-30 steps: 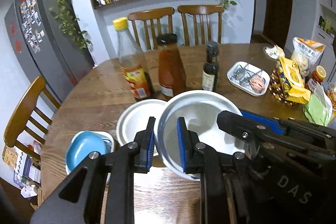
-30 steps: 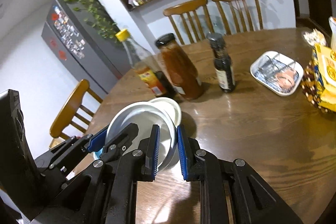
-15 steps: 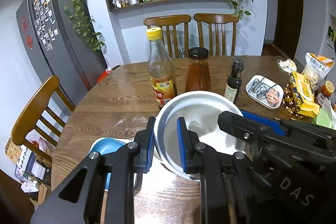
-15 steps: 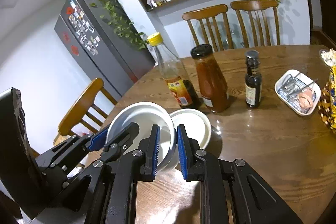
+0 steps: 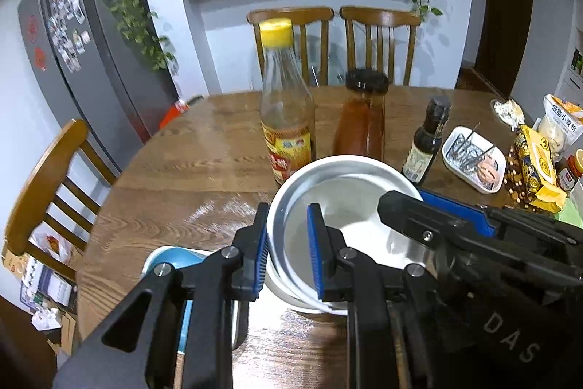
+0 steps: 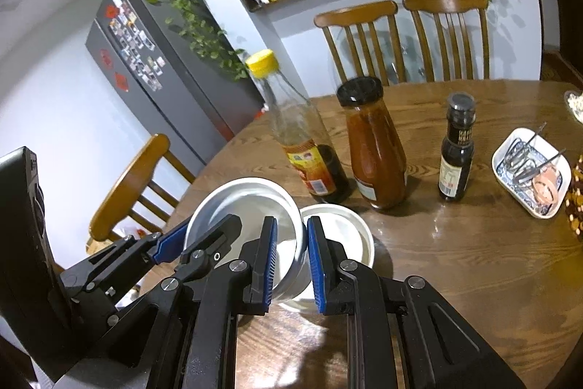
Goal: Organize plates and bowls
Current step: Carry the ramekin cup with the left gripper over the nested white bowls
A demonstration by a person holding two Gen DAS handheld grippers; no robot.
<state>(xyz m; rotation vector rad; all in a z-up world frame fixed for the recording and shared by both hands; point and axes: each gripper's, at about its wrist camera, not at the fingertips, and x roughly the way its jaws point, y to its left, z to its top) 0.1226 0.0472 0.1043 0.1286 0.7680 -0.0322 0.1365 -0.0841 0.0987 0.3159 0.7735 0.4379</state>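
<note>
Both grippers, left gripper (image 5: 288, 250) and right gripper (image 6: 291, 259), pinch the white bowl (image 6: 247, 225) rim. Keep it level; lower squarely into the smaller bowl (image 6: 346, 236) beside it.

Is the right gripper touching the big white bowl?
Touching. In the right wrist view the right gripper has its blue pads closed over the rim of the big white bowl, one pad inside and one outside, with no gap visible.

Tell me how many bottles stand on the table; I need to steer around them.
3, in a row behind the bowls: yellow-capped bottle leftmost, red sauce bottle in the middle, small dark bottle rightmost. Others may be out of view.
</note>
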